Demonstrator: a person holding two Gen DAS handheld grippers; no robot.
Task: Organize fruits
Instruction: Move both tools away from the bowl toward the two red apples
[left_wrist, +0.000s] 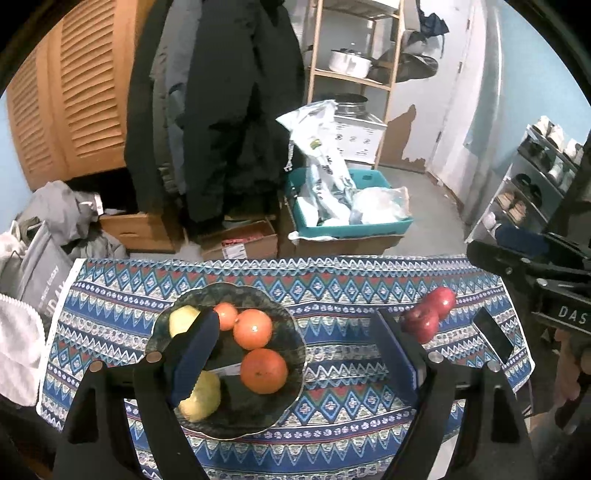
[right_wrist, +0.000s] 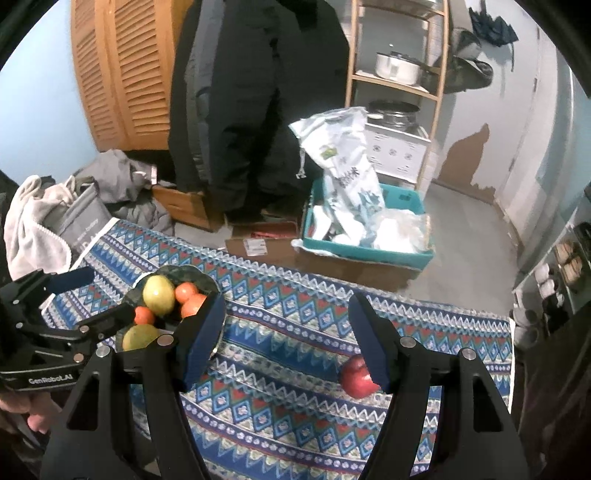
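Both claws released, nothing gripped. Left gripper (left_wrist: 299, 347) hangs over dark bowl (left_wrist: 295, 332): three oranges (left_wrist: 263, 371) and two yellow-green fruits (left_wrist: 202, 398) already in it. Two red apples (left_wrist: 428, 314) lie on patterned cloth (left_wrist: 332, 424), just fwd-right of left claw's right finger, and low beside right gripper's (right_wrist: 286, 332) right finger. Judgement: apples go next; right claw should drop, centre one apple btwn pads, avoid nudging its neighbour or phone (left_wrist: 493, 338) nearby

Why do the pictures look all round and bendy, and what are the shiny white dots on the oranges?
Left wrist view: the fisheye lens curves the patterned blue tablecloth edge and leaves black corners; the white dots are lamp glare on the round orange fruits. Right wrist view: same bending, the wooden shelf leans, and the red apple looks slightly soft.
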